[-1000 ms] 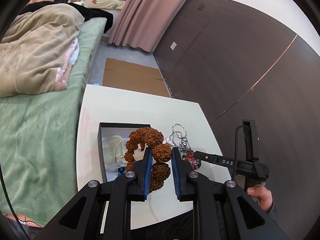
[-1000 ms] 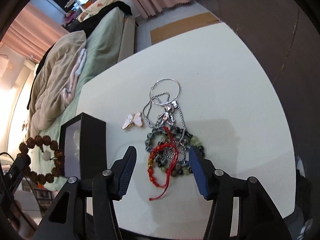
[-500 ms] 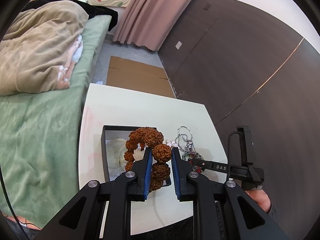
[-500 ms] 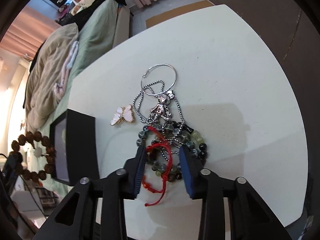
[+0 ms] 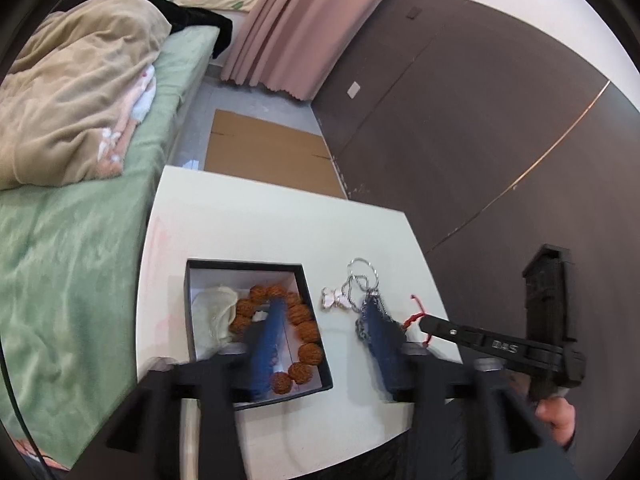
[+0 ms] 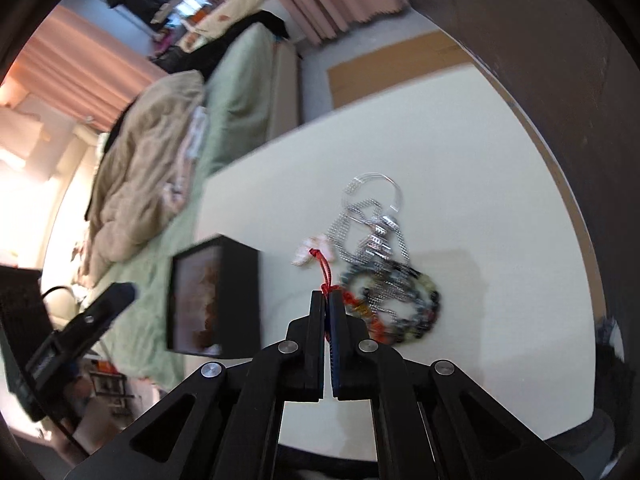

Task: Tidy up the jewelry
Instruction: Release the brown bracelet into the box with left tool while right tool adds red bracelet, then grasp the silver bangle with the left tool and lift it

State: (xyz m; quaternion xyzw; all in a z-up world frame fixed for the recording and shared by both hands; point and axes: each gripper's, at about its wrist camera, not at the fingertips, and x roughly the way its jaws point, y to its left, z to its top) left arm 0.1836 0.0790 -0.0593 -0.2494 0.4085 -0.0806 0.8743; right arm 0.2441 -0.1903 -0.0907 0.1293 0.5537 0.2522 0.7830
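A brown knobbly bead bracelet lies loose inside the black box, beside a white cloth. My left gripper hangs above the box's right wall; its jaws are opening and nothing is between them. My right gripper is shut on a red cord bracelet, whose end sticks up past the fingertips. Just right of it lies a tangle of dark and green bead bracelets with a silver chain and ring. A pale butterfly charm sits between the pile and the box.
The white table ends close behind the box and at a rounded right edge. A green bed with a beige duvet runs along its left side. Flat cardboard lies on the floor beyond. A dark wall panel stands on the right.
My left gripper has opened and the brown bracelet has dropped from it into the box. My right gripper has shut on the red cord and risen a little.
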